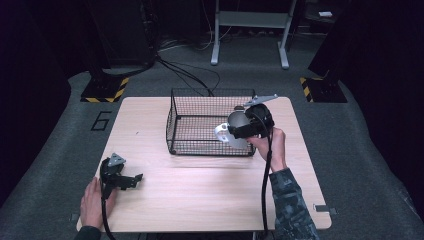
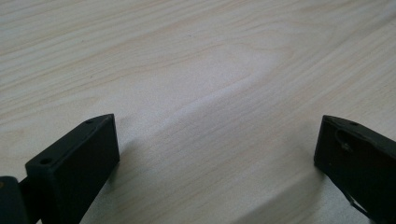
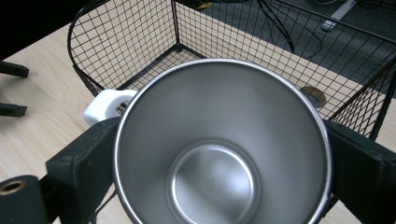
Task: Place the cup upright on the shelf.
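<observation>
Clamping steel mug [image 3: 219, 144] over wire basket [image 1: 200, 107], right hand-held gripper [image 1: 248, 127], left hand-held gripper [image 1: 131, 180] jaws apart, wood table [image 1: 200, 190], dark rm

Left hand [image 1: 93, 202] at the table's near-left corner, left gripper [image 1: 134, 179] resting low on the tabletop, jaws spread wide, right forearm reaching toward the far-right part, right gripper [image 1: 235, 131] raised, jaws clamped, tilted leftward

Overhead light is falling on the worktop [image 1: 200, 185] while the surrounding room is staying dark. In the high view, everything is looking soft and slightly grainy. Soft shadows are lying beside the left tool's jaws, which are blurring at close range. The steel cup [image 3: 219, 144] is showing gentle sheen, not harsh glare.
</observation>
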